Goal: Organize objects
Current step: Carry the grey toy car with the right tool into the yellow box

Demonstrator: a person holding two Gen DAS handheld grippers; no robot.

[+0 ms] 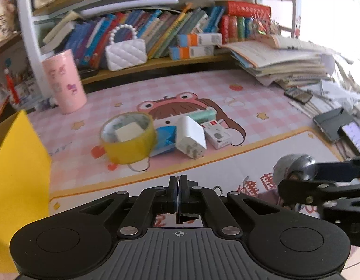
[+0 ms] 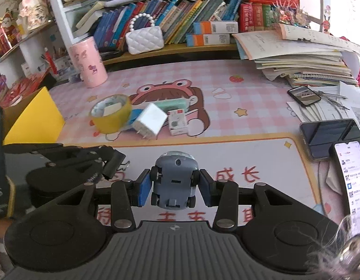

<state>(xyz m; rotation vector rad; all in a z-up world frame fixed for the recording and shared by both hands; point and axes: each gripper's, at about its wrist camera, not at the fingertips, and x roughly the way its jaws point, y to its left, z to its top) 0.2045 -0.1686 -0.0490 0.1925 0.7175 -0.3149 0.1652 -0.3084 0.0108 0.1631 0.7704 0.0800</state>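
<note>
Pink checked desk mat (image 2: 250,88) under everything, bookshelf behind. Grey toy car (image 2: 174,182) sat pinched at the wheels between the right gripper (image 2: 174,186) pads, lifted above the mat. Only showed as a blurry grey lump (image 1: 294,165) from the left wrist. Left gripper (image 1: 178,191) pressed fully together, nothing inside. Further out: yellow tape roll (image 1: 128,137), white charger (image 1: 191,137), small box (image 1: 217,133), pink cup (image 1: 64,81). Yellow box (image 1: 19,163) at far left.

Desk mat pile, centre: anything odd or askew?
Yes. The white charger lies tipped on a corner, prongs toward the camera, leaning on a blue packet. A white block sits inside the yellow tape roll. Nothing looks spilled or broken.
</note>
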